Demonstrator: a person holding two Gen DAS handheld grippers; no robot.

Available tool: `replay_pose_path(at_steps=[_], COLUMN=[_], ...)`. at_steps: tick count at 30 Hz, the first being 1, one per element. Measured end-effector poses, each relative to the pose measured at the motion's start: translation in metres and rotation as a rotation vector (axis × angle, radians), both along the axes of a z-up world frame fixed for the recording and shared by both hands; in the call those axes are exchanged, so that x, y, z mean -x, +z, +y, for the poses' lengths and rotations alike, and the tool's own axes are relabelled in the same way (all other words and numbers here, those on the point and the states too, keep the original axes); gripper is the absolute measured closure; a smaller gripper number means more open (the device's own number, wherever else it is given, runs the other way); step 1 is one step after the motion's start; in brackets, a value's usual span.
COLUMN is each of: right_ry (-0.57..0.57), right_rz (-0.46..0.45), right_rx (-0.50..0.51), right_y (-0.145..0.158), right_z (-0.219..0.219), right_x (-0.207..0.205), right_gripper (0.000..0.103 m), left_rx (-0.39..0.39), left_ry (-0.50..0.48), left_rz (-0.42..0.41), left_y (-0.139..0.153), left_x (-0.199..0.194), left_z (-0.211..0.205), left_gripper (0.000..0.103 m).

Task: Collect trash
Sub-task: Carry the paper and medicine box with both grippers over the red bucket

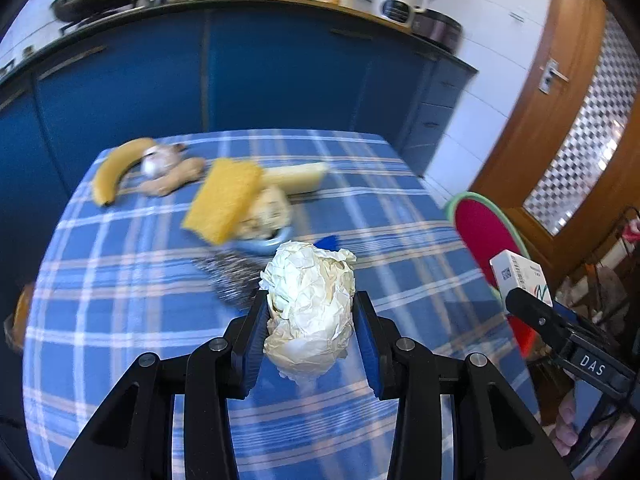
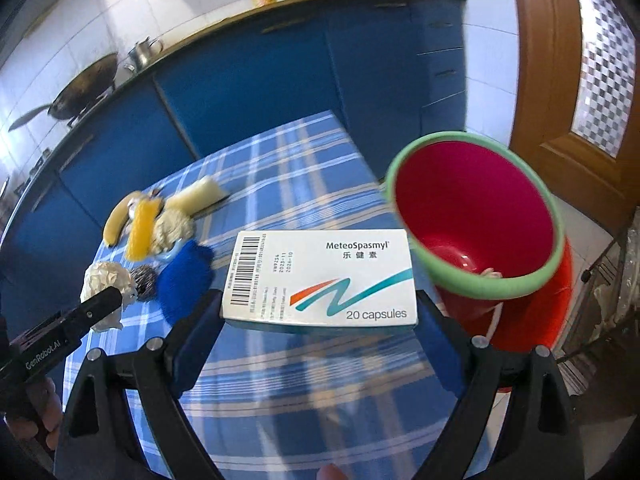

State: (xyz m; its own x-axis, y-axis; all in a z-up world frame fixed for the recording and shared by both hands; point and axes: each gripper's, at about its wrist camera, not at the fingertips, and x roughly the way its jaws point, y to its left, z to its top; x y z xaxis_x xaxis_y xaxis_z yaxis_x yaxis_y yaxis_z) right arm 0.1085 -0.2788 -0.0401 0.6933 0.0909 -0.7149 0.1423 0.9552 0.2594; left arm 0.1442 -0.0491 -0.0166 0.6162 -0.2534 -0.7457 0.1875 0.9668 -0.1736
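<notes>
My left gripper is shut on a crumpled ball of white paper, held above the blue checked tablecloth. In the right wrist view the same paper ball shows at the left, in that gripper's tip. My right gripper is shut on a white medicine box printed "20 capsules", gripped across its width. The box also appears at the right of the left wrist view. A red bin with a green rim stands just right of the table, its mouth beside the box.
Lying on the cloth are a banana, a yellow sponge, a steel scourer, a blue cloth and a small blue dish. Blue cabinets stand behind the table. A wooden door is at the right.
</notes>
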Motion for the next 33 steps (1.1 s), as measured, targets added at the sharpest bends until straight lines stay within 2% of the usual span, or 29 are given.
replay_pose_path(at_steps=[7,17,26,33], right_ry=[-0.073,-0.166,-0.216,-0.237], right_rz=[-0.008,0.015,0.048,0.033], right_rx=[0.003,-0.017,-0.051,-0.069], right_y=[0.003,-0.010,-0.028,-0.033], right_z=[-0.042,-0.103,-0.147,-0.165], right_x=[0.004,-0.011,-0.036,-0.042], right_gripper=[0.012,0.011,0.011,0.006], left_rx=[-0.017,-0.047,-0.070,-0.088], left_ry=[-0.082,-0.181,-0.234,-0.266], left_rz=[-0.017,-0.026,0.005,0.026], left_y=[0.008,0.011,0.000,-0.012], left_x=[-0.010,-0.031,-0.050,-0.062], left_z=[-0.046,-0.109,-0.152,-0.176], left_gripper=[0.061,0.061,0.061,0.061])
